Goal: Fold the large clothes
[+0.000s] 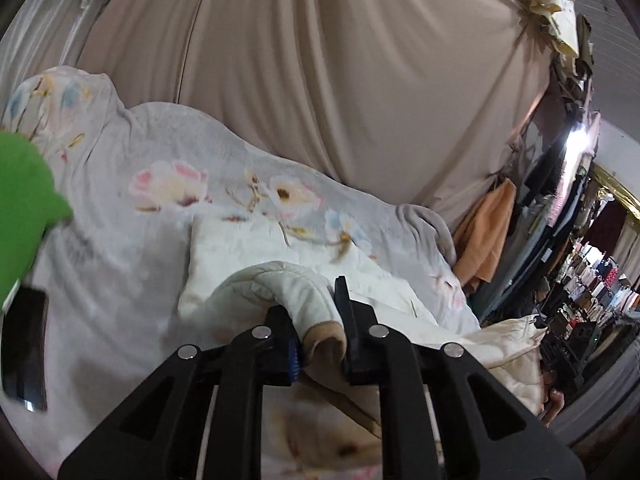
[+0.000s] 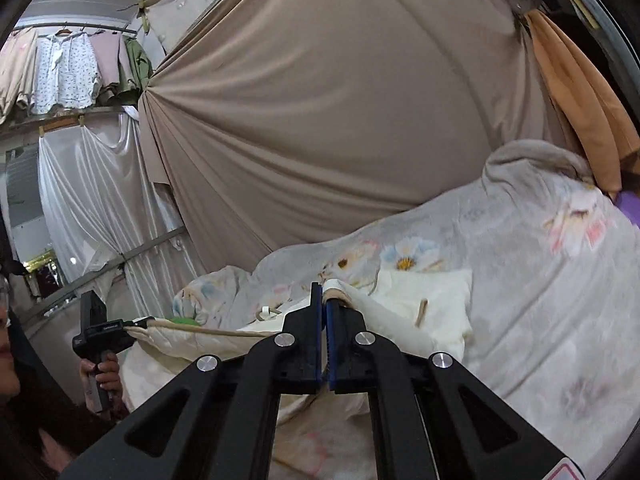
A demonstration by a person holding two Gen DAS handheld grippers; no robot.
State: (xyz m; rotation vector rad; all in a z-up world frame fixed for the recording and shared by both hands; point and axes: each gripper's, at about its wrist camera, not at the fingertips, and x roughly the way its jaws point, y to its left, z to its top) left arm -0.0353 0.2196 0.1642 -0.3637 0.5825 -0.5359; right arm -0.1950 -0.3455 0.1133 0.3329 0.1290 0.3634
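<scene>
**A:** Item one, the garment?

**B:** Cream quilted garment with tan trim (image 1: 280, 280), lying on the grey floral blanket (image 1: 120, 248) that covers the bed. I see its tan-edged cuff between the fingers of my left hand-held gripper (image 1: 320, 328), jaws narrowed on it with a gap showing.

**A:** Item two, the right side?

**B:** Right hand-held gripper (image 2: 325, 320), jaws pressed together on the same garment's trimmed edge (image 2: 340, 292), the fabric running taut across to the left one.

**A:** Any writing?

**B:** Small white lettering on the left hand-held gripper's body as seen from the right wrist, too small to read. Otherwise no legible labels.

**A:** Surroundings?

**B:** Beige draped curtain (image 2: 320, 100) behind the bed; orange cloth (image 2: 576, 92) hanging right; green fabric (image 1: 20, 208) at left.
</scene>
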